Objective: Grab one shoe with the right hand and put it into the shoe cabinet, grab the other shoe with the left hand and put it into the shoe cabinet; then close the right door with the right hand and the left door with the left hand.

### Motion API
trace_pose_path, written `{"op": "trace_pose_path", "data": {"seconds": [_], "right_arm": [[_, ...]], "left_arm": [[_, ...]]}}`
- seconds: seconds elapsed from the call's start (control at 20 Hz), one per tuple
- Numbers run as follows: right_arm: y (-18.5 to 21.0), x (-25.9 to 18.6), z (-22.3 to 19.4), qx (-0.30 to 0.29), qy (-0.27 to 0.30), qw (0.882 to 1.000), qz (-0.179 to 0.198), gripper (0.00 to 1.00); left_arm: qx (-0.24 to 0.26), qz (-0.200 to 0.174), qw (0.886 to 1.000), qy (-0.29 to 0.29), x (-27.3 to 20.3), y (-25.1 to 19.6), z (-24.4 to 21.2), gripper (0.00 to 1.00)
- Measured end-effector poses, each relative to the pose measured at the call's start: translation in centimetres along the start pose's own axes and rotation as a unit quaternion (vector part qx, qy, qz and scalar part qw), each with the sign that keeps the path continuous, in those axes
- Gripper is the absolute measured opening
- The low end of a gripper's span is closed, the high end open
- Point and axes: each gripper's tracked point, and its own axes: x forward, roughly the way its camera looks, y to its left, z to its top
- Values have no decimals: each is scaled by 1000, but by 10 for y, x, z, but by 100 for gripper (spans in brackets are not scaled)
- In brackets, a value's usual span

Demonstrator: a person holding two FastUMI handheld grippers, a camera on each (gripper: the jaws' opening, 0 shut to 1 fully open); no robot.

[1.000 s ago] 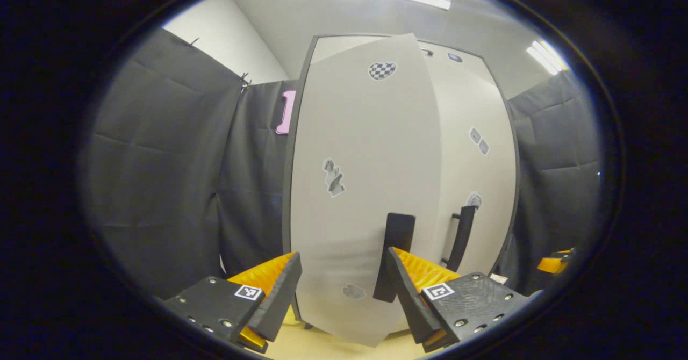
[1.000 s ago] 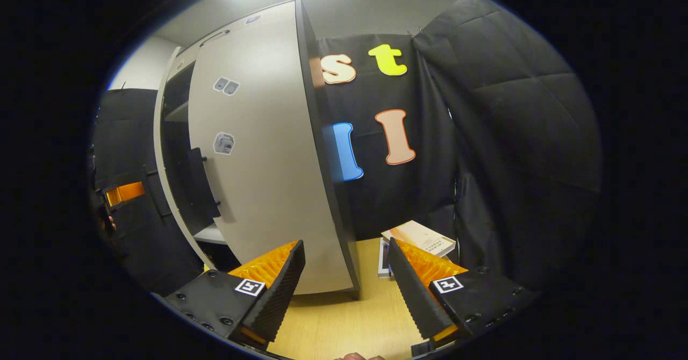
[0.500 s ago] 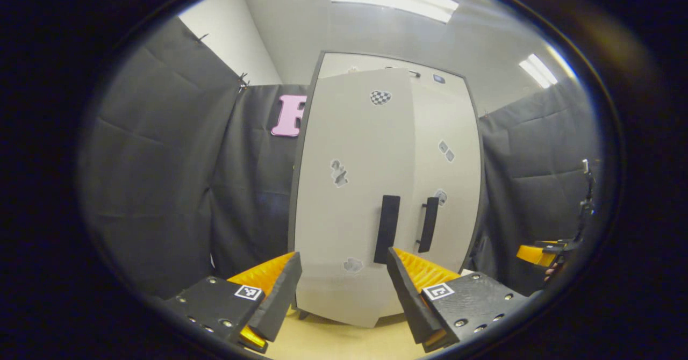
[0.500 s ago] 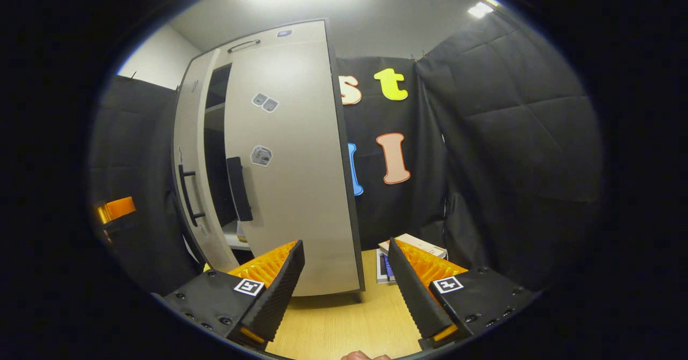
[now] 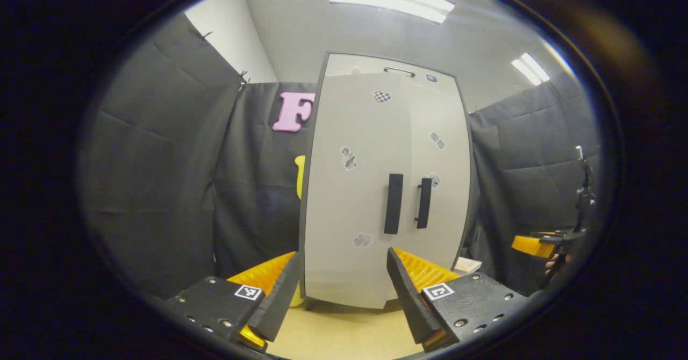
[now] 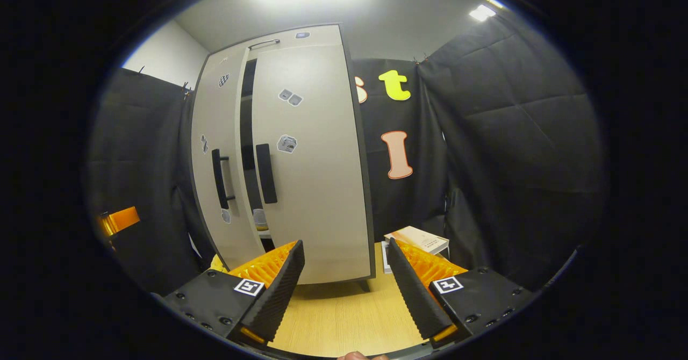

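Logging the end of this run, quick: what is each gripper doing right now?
Left gripper: open, holding nothing.
Right gripper: open, holding nothing.

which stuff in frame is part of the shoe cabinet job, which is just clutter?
Job:
- tall pale grey shoe cabinet
- its left door, black bar handle
- its right door, black bar handle
- left gripper, open
- right gripper, open

Clutter:
- stack of books on the wooden floor
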Motion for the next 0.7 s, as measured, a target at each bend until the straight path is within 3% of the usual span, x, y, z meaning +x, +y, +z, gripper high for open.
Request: {"op": "trace_pose_path", "data": {"seconds": [0.45,0.7], "right_arm": [[10,-11,-4,4,9,1000,23,98],[3,-19,-8,-14,15,1000,14,98]], "left_arm": [[-12,8,1000,6,-16,3,-14,90],[-28,2,999,26,-23,-5,-32,91]]}}
